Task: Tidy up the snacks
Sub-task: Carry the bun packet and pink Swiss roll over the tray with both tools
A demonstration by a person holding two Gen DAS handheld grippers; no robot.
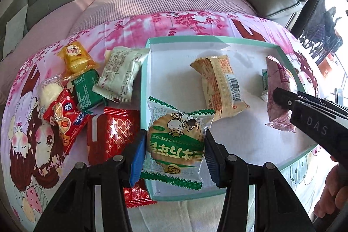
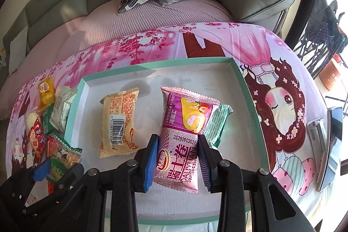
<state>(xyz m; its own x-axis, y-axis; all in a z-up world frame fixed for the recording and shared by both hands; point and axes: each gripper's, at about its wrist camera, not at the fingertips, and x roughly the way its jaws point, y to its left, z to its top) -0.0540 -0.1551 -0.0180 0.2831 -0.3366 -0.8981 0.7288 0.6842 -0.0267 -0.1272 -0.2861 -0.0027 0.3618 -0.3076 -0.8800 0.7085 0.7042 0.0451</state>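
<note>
**Two snacks held over the box**

The left tool [image 1: 174, 156] is squeezing a green cracker pack [image 1: 176, 140] between its blue pads. The pack hangs right above the near left corner of the white box [image 1: 174, 88], partly over the box rim. The inside of the box lies ahead and to the right of this tool, so I think the pack needs to go forward and a bit right before it is let go.

The right tool [image 2: 177, 158] is squeezing a pink cake roll pack [image 2: 184, 136]. The pack's long side points away from the tool, toward the far wall of the box. It sits on the right side of the box, lying partly over a pale green pack [image 2: 217, 127].

A tan snack pack [image 2: 119, 123] lies in the middle of the box, between the two tools.

More snacks wait in a pile [image 1: 76, 88] on the pink cloth to the left of the box. The left tool is nearer to them
</note>
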